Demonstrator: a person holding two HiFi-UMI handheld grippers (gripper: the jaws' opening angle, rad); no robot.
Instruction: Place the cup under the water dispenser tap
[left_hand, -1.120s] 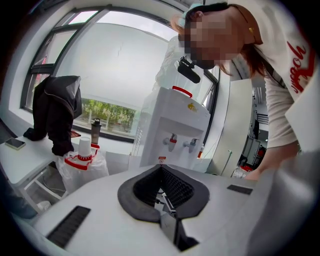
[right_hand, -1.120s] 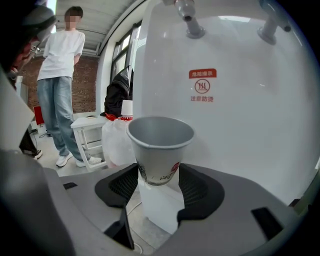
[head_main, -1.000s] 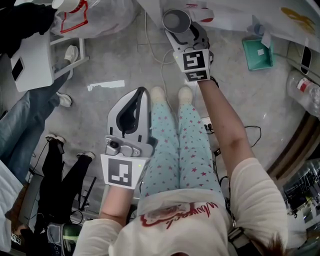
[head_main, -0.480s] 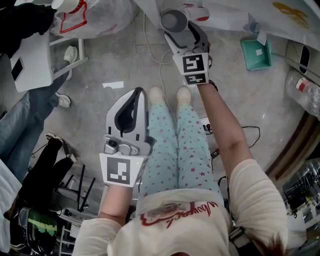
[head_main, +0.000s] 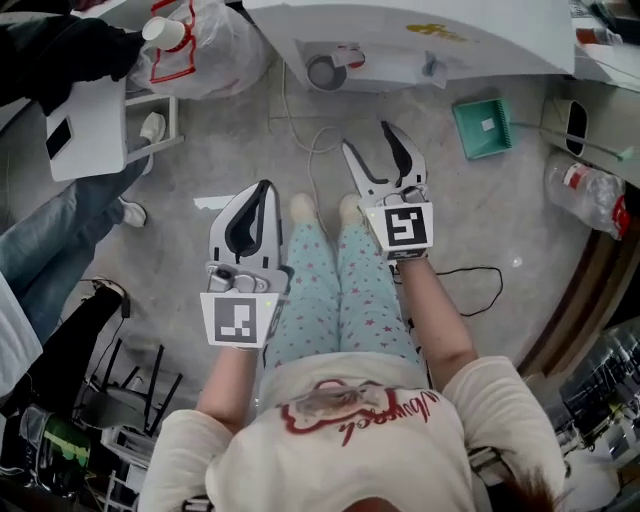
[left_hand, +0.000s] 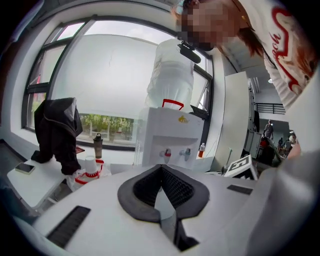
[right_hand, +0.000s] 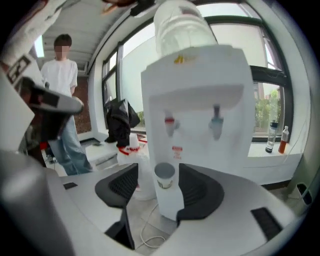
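Note:
A grey-rimmed paper cup (head_main: 322, 72) stands on the drip ledge of the white water dispenser (head_main: 400, 35), below the red tap (right_hand: 170, 124). In the right gripper view the cup (right_hand: 165, 176) shows upright, framed by the jaws but well beyond them. My right gripper (head_main: 370, 142) is open and held back from the dispenser over the floor; its jaws have just been closing a little, with nothing between them. My left gripper (head_main: 262, 190) hangs shut and empty beside the person's left leg, its pads (left_hand: 172, 187) meeting at the tip.
A white cable (head_main: 310, 150) lies on the floor before the dispenser. A green dustpan (head_main: 488, 125) is at its right, a plastic bag with paper cups (head_main: 190, 45) and a low white table (head_main: 85, 125) at its left. Another person in jeans (head_main: 50, 240) stands at the left.
The right gripper, earlier around the cup at the dispenser, has drawn back and risen without it; the cup stays on the ledge. The left gripper has lifted slightly.

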